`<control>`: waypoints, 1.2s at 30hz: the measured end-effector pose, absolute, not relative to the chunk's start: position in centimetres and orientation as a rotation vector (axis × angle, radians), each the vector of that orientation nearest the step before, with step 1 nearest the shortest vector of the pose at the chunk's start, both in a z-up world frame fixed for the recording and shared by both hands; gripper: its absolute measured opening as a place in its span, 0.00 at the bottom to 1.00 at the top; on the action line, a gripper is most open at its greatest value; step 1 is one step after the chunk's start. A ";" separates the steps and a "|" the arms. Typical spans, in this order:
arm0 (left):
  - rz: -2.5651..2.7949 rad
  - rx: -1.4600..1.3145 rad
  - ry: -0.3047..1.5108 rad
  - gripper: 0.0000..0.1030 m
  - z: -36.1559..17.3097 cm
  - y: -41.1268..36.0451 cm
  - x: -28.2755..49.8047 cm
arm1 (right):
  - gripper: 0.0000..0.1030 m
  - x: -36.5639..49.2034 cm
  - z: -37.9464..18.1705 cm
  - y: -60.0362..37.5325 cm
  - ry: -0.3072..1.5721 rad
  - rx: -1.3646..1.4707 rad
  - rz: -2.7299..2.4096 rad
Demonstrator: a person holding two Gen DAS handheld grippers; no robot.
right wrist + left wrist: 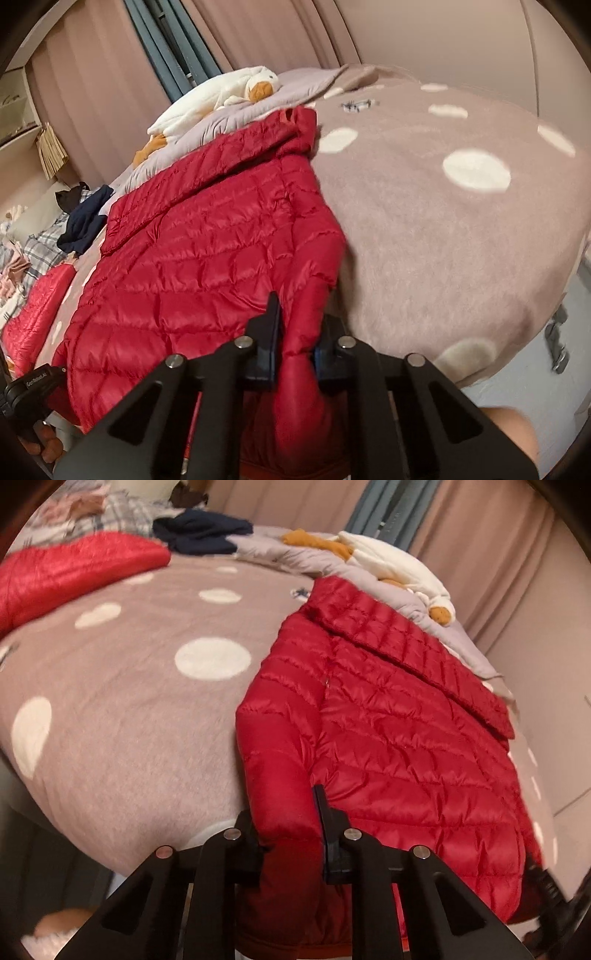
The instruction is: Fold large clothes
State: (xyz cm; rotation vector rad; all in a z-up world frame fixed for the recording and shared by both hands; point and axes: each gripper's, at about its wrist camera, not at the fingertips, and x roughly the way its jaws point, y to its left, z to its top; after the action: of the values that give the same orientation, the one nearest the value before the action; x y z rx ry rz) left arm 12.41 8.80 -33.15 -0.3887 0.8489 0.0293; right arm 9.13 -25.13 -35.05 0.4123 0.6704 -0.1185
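Observation:
A red quilted puffer jacket (399, 738) (192, 251) lies spread on a pink blanket with white dots (129, 709) (443, 240), its collar toward the far side. In the left wrist view my left gripper (286, 819) is shut on the jacket's near left part, with a thick fold of red fabric pinched between the black fingers. In the right wrist view my right gripper (300, 325) is shut on the jacket's near right edge, and a bunched strip of red fabric runs back between its fingers. The jacket's near hem hangs over the bed edge under both grippers.
Another red quilted garment (74, 568) (33, 306) lies further along the bed, beside a navy garment (203, 531) (85, 221) and plaid cloth (122, 513). A white and orange plush toy (388, 561) (221, 96) rests on a grey quilt by the curtains (92, 92).

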 end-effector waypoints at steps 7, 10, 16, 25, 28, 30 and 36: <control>0.038 -0.390 0.809 0.17 -31.8 9.2 12.6 | 0.13 10.1 -32.1 -25.4 0.616 0.365 -0.128; 0.056 -0.387 0.782 0.17 -31.1 9.2 12.2 | 0.13 10.0 -31.6 -25.1 0.606 0.349 -0.126; 0.078 -0.349 0.716 0.14 -28.8 9.2 11.6 | 0.12 9.6 -30.1 -25.6 0.574 0.371 -0.113; 0.068 -0.360 0.612 0.11 -24.9 9.5 10.6 | 0.12 8.9 -25.6 -25.5 0.480 0.353 -0.098; 0.041 -0.359 0.554 0.11 -22.9 9.6 10.0 | 0.12 8.3 -23.8 -25.8 0.440 0.353 -0.096; 0.030 -0.365 0.510 0.11 -21.4 9.7 9.3 | 0.12 7.8 -22.6 -25.9 0.409 0.347 -0.095; 0.025 -0.377 0.359 0.11 -17.3 9.9 6.6 | 0.12 5.8 -19.1 -26.2 0.312 0.332 -0.079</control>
State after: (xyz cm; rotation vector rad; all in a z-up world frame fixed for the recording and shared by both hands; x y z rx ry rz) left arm 6.58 9.86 -17.33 -0.3774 0.3594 0.0248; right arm 5.84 -26.21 -19.05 0.3320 0.3120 -0.0790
